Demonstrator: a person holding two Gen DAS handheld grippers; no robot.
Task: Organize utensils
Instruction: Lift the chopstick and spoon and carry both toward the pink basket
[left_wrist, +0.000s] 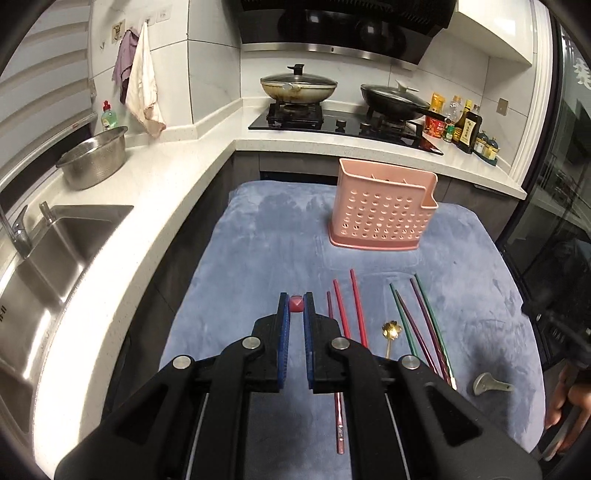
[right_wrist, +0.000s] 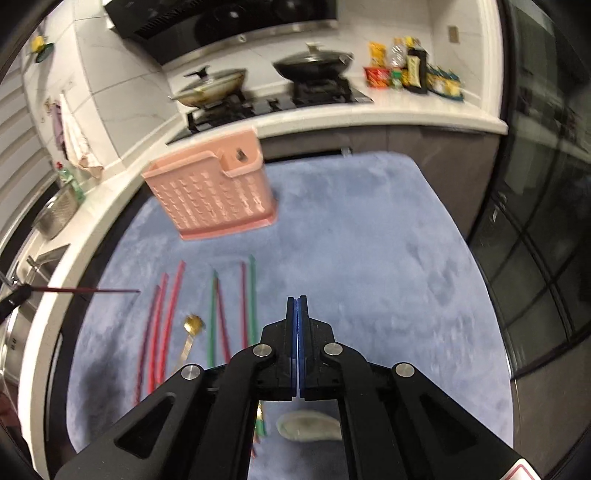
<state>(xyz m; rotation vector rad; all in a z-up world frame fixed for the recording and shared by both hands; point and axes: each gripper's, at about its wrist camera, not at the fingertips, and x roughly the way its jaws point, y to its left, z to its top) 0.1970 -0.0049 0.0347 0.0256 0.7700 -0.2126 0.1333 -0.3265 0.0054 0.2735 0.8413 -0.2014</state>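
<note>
While the left gripper (left_wrist: 296, 306) pinched the end of a dark red chopstick (left_wrist: 296, 305) between its blue jaws, the remaining chopsticks (left_wrist: 356, 306) lay in a loose row on the blue-grey mat (left_wrist: 258, 229): red ones, then green and purple ones, all thin and long. A small gold spoon (left_wrist: 390, 332) with a flower-shaped bowl lay between them. The pink perforated holder (left_wrist: 384, 210) stood upright behind them. The right gripper (right_wrist: 297, 301) had its jaws pressed together, holding nothing.
</note>
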